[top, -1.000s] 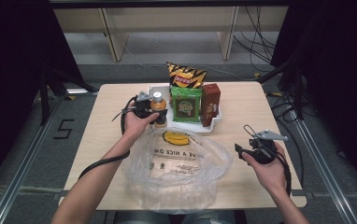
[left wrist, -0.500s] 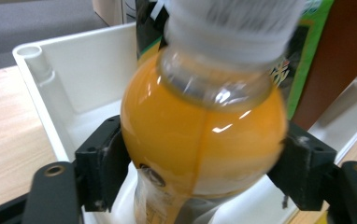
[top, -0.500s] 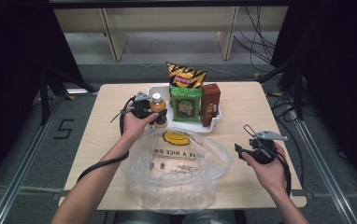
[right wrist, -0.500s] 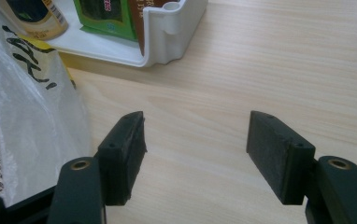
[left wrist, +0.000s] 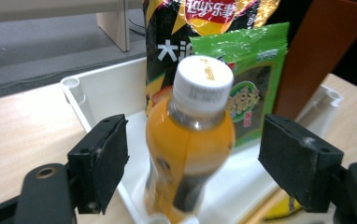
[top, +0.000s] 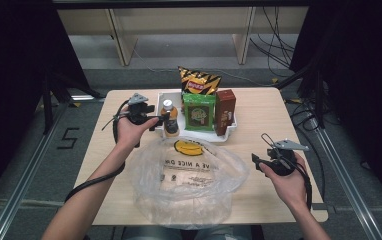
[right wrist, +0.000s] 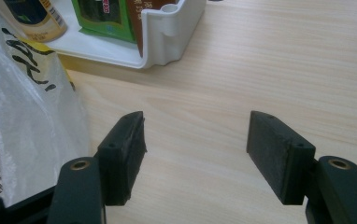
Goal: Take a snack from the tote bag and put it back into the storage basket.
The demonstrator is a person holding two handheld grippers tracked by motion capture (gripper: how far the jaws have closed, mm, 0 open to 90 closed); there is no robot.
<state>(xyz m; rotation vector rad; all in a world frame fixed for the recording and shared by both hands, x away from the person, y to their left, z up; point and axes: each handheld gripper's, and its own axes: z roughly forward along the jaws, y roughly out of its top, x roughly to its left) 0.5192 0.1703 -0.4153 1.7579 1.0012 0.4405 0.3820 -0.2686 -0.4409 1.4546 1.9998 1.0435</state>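
Observation:
An orange drink bottle (top: 169,120) with a white cap stands upright at the front left of a white tray (top: 204,135). My left gripper (top: 155,121) sits just left of it. In the left gripper view the bottle (left wrist: 190,140) is between the two black pads (left wrist: 103,163) with a gap on each side. These jaws have just been opening and do not touch the bottle. A clear plastic bag (top: 189,175) with a yellow smiley print lies open in front of the tray. My right gripper (top: 255,161) hovers open over bare table to the bag's right, and nothing lies between its jaws (right wrist: 195,154).
Also in the tray stand a chips bag (top: 199,80), a green packet (top: 197,112) and a brown box (top: 225,110). The tray's corner (right wrist: 167,42) and the bag's edge (right wrist: 27,116) show in the right gripper view. Bare wood lies right of the tray.
My left gripper has let go of the bottle, opened wider and drawn back to the left and up. The bottle stays upright in the tray. The right gripper has not moved.

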